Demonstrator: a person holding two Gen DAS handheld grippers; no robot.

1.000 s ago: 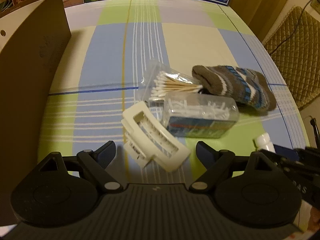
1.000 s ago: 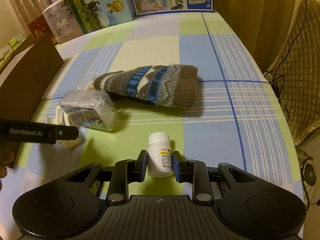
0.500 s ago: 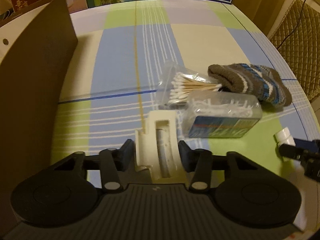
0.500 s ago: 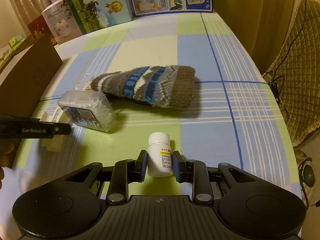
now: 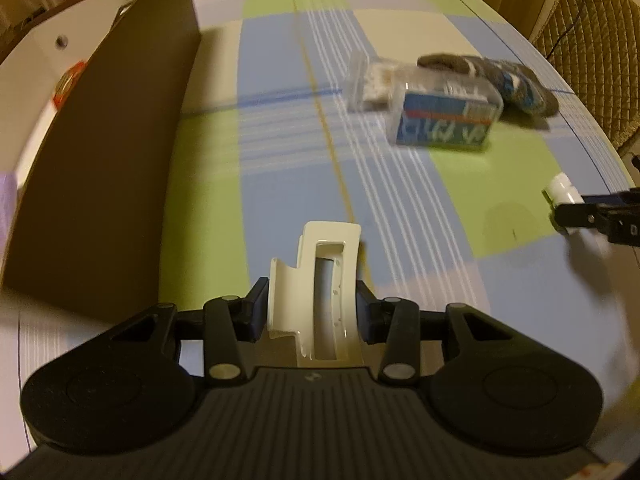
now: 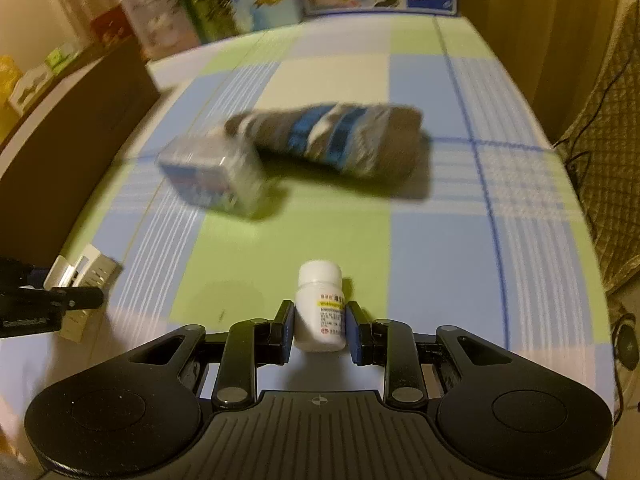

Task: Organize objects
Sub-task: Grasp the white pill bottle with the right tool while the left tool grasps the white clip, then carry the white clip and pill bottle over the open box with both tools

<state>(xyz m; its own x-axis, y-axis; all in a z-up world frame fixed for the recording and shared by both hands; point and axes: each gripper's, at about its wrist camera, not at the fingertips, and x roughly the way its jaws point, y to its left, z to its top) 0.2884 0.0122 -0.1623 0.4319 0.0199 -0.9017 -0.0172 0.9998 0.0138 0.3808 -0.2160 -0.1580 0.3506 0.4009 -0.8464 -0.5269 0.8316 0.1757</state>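
Observation:
My left gripper [image 5: 311, 306] is shut on a cream hair claw clip [image 5: 320, 280] and holds it above the checked tablecloth. My right gripper [image 6: 319, 326] is shut on a small white pill bottle [image 6: 320, 308]; that bottle also shows at the right edge of the left wrist view [image 5: 562, 194]. The clip and left gripper show at the left of the right wrist view [image 6: 80, 276]. A clear box of floss picks [image 5: 444, 118], a bag of cotton swabs [image 5: 370, 82] and a knitted grey-blue mitten [image 5: 504, 80] lie together further back.
A brown open box wall [image 5: 104, 152] stands along the left, with white shelving behind it. Cartons and printed boxes [image 6: 248, 0] line the far table edge. A quilted chair [image 5: 592, 52] stands past the right table edge.
My left gripper closed on the hair clip, lifted it and drew back from the pile. My right gripper kept its hold on the pill bottle and lifted slightly.

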